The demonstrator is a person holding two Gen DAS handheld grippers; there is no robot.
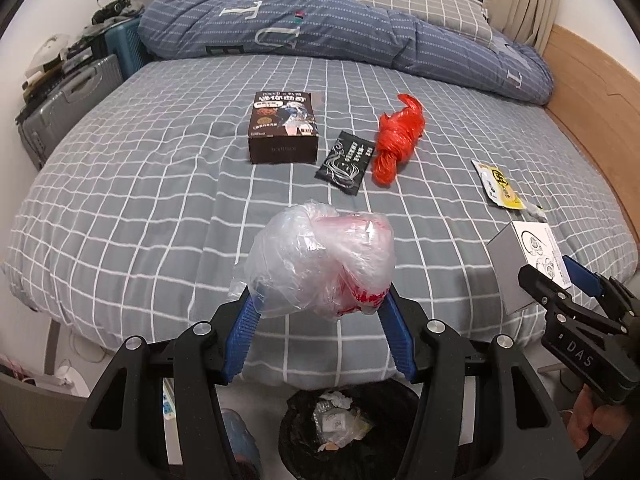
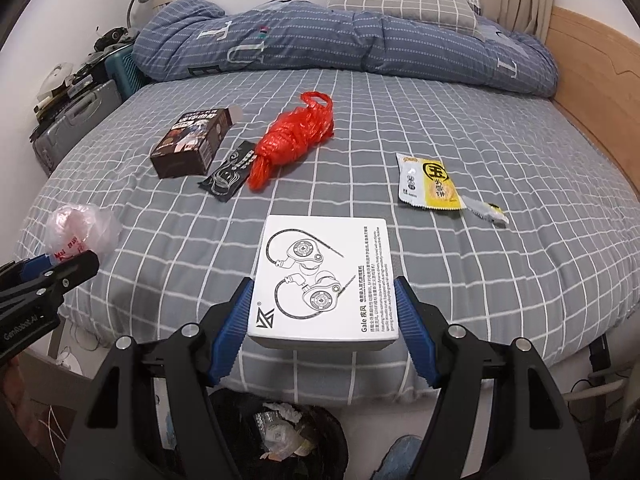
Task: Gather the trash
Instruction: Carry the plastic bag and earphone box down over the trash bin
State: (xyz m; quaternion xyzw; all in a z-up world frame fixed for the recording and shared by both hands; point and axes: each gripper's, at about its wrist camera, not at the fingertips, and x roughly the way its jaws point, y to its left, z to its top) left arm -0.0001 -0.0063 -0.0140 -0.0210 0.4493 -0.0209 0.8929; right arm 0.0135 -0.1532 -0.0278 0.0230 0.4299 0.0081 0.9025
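My left gripper (image 1: 320,300) is shut on a crumpled clear plastic bag (image 1: 320,260) with red print, held over the bed's near edge; the bag also shows in the right wrist view (image 2: 80,232). My right gripper (image 2: 324,292) is shut on a white earphone box (image 2: 324,276), seen in the left wrist view too (image 1: 524,264). A black-lined trash bin (image 1: 344,424) with scraps stands on the floor below both grippers (image 2: 280,428). On the bed lie a brown box (image 1: 284,128), a black sachet (image 1: 346,162), a red plastic bag (image 1: 398,136) and a yellow-white wrapper (image 2: 430,184).
The grey checked bed (image 1: 160,200) fills the view. A rolled blue duvet (image 1: 320,36) and a pillow (image 1: 420,0) lie at the far side. Suitcases (image 1: 72,100) stand at the left. A wooden headboard (image 1: 592,88) runs along the right.
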